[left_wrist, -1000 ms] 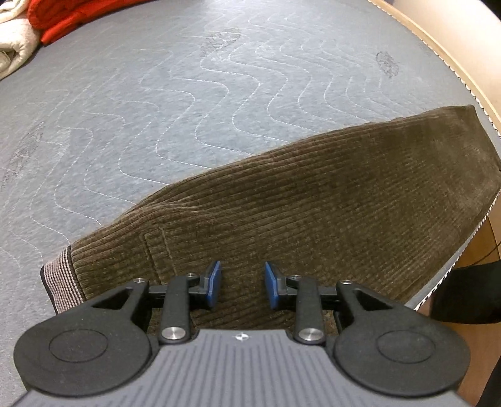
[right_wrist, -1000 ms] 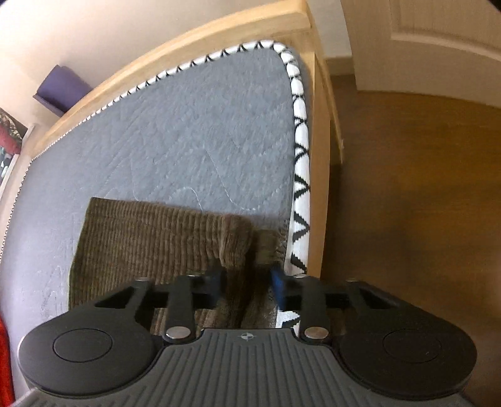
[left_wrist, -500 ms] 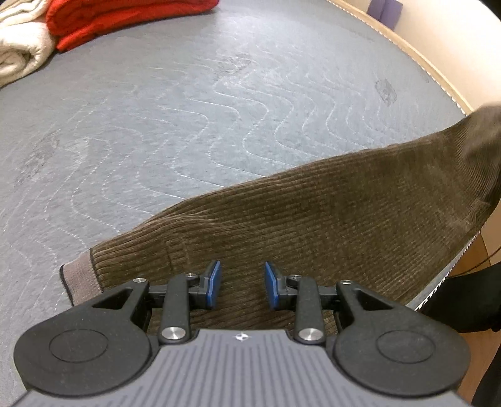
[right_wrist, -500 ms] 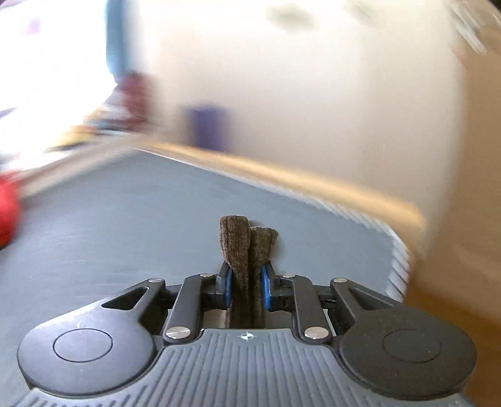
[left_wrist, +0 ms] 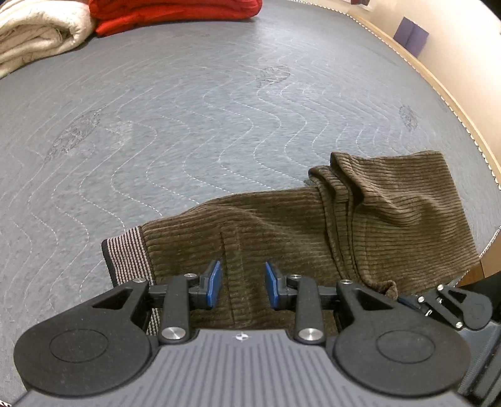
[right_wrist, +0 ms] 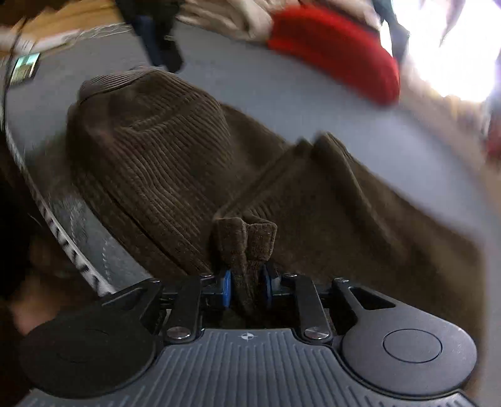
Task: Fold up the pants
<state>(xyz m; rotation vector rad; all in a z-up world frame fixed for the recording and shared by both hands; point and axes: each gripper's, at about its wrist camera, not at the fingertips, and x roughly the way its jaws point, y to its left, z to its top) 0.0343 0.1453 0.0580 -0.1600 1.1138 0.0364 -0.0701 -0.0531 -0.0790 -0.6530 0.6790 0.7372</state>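
Observation:
Brown corduroy pants (left_wrist: 281, 231) lie on the grey quilted mattress (left_wrist: 188, 125), with the striped waistband lining (left_wrist: 128, 256) at the left. My left gripper (left_wrist: 241, 278) hovers over the waist part, its jaws opening and no cloth pinched between them. The leg end (left_wrist: 391, 194) is folded back over the pants at the right. In the right wrist view my right gripper (right_wrist: 245, 288) clamps the bunched leg hem (right_wrist: 244, 238) between its blue pads while its jaws are opening. Under it lie the pants (right_wrist: 162, 150).
A folded red cloth (left_wrist: 175, 12) and a white towel (left_wrist: 37, 34) lie at the far end of the mattress. The wooden bed frame (left_wrist: 454, 103) runs along the right edge, with a purple object (left_wrist: 410, 34) beyond. The right view is blurred by motion.
My right gripper has swung the leg hem from the bed's corner across to the waist end, rolling over. The long leg is now doubled back. My left gripper has shifted a little.

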